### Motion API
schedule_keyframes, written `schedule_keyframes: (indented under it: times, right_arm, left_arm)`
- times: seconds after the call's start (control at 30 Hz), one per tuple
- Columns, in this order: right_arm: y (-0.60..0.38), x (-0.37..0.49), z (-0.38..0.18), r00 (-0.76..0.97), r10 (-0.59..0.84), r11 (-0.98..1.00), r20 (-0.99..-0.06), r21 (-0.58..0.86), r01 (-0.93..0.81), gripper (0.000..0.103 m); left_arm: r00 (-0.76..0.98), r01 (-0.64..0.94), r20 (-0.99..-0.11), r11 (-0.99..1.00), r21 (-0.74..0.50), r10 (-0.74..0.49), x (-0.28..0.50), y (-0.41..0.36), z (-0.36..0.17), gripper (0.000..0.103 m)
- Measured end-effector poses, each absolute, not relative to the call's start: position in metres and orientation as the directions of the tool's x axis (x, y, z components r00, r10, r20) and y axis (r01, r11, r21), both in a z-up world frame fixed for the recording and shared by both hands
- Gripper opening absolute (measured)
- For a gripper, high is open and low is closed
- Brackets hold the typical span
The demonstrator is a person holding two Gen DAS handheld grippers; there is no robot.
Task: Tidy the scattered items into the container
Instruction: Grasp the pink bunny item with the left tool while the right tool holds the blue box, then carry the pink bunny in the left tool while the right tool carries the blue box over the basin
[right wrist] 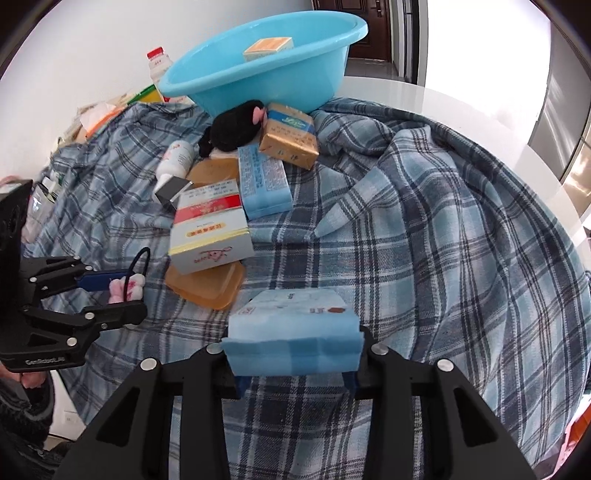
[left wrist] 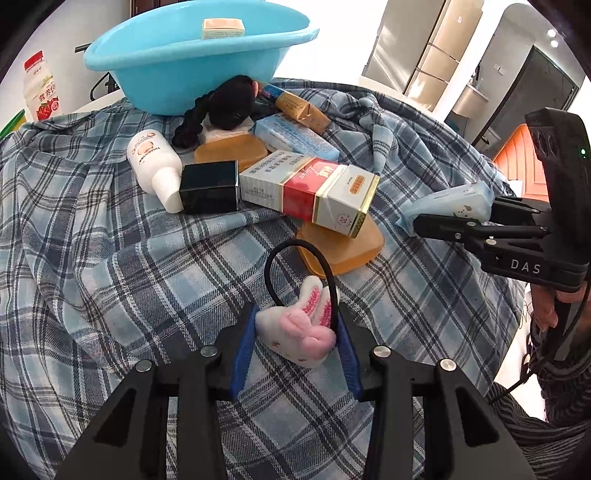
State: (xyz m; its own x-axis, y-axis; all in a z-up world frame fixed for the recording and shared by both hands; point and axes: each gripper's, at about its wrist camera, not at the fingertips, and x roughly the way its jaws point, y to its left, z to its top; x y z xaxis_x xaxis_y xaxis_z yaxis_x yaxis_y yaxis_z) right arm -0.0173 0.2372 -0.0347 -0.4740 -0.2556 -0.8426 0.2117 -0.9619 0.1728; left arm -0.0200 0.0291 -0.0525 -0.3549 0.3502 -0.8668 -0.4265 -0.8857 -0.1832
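Left gripper (left wrist: 295, 347), lower centre of its view: jaws clamped on a pink-and-white plush hair tie (left wrist: 303, 332) over the plaid cloth (left wrist: 110, 277). Right gripper (right wrist: 293, 363), lower centre of its own view: jaws closed on a blue tissue pack (right wrist: 291, 328). Blue basin (left wrist: 184, 62), upper left of the left view, holds one small box (left wrist: 222, 27); remaining boxes, bottle and soap bars lie clustered below it

Item count, as visible:

- One blue basin (left wrist: 155, 79), containing one small box (left wrist: 223, 28).
- Two amber soap bars (left wrist: 341, 247) are counted.
- One white bottle (left wrist: 155, 166).
- One black box (left wrist: 209, 186).
- One red-and-white carton (left wrist: 310, 192).
- Two hair ties: one black plush (left wrist: 229, 103), one pink-and-white (left wrist: 299, 332).
- Two grippers are seen.
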Motion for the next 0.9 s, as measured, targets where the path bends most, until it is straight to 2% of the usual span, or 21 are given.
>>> schedule_keyframes:
  times: [0.43,0.9]
  right_arm:
    - [0.237,-0.003,0.001,-0.54,-0.27,-0.958,-0.797,0.166,0.233,0.036]
    - [0.233,0.003,0.004,-0.54,-0.278,-0.954,-0.794,0.163,0.252,0.036]
  left_arm:
    - [-0.432,-0.416,-0.826,-0.893,-0.174,0.362,-0.01,0.016,-0.014,0.042]
    - [-0.457,-0.388,-0.826,-0.91,-0.15,0.331,-0.008,0.01,-0.011,0.042]
